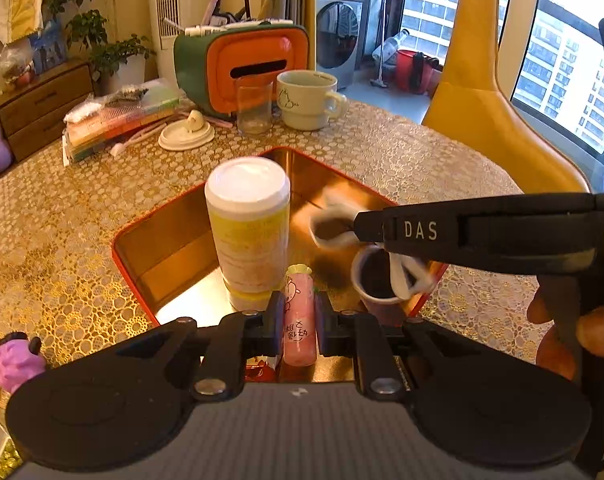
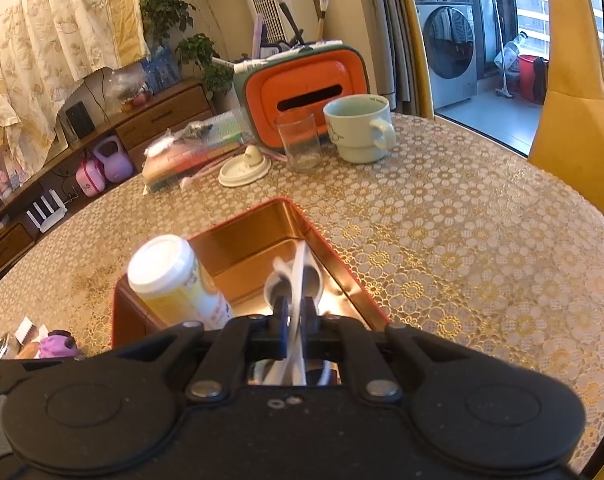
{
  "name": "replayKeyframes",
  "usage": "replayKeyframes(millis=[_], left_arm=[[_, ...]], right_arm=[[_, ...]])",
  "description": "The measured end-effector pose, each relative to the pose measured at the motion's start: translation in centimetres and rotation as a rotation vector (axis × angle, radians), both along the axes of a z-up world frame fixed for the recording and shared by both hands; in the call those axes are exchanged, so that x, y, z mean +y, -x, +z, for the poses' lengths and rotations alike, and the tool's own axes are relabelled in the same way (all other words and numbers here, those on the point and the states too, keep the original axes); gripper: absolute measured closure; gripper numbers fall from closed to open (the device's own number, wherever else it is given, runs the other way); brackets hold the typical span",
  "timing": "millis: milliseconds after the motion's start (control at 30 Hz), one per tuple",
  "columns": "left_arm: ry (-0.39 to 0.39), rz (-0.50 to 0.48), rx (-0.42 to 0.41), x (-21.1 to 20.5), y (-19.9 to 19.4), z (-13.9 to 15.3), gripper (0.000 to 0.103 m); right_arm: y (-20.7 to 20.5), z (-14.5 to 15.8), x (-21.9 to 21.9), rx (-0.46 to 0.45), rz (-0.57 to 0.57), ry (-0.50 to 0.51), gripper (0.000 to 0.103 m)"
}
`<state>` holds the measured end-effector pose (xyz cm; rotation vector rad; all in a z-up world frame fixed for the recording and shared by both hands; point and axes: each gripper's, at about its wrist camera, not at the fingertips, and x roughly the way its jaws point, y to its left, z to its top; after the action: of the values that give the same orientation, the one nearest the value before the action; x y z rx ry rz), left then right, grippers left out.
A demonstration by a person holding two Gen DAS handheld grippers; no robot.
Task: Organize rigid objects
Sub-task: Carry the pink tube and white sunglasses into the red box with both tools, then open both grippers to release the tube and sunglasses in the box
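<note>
A red tin with a shiny gold inside lies open on the table. A yellow bottle with a white lid stands in it. My left gripper hovers over the tin's near end, shut on a pink tube with a yellow cap. My right gripper reaches in from the right, shut on a small white cup with a dark inside, low over the tin's right part. In the right wrist view the right gripper pinches the small white cup by a thin white edge, beside the yellow bottle in the red tin.
Behind the tin stand a glass, a pale mug, an orange and green box, a cream lid and stacked books. A yellow chair is at the far right. A purple toy lies near left.
</note>
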<state>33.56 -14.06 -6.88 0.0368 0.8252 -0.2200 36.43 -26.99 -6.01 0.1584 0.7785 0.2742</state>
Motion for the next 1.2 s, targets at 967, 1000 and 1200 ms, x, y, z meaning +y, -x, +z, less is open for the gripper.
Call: replayKeyframes(millis=[967,1000,1200], left_arm=[[0.044,-0.008,0.047,0.4,1.8,0.0,0.086],[0.043,-0.007,0.043,0.5,2.0,0.2,0.086],[0.047,0.006,0.022,1.3,3.5,1.5,0.086]], right_arm=[[2.2,0.8,-0.7,-0.012,-0.013,0.021,0.074],[2.4,1.0,-0.8,-0.015,-0.013,0.02,0.074],[3.8,2.2,-0.8,-0.031,-0.01,0.023,0.072]])
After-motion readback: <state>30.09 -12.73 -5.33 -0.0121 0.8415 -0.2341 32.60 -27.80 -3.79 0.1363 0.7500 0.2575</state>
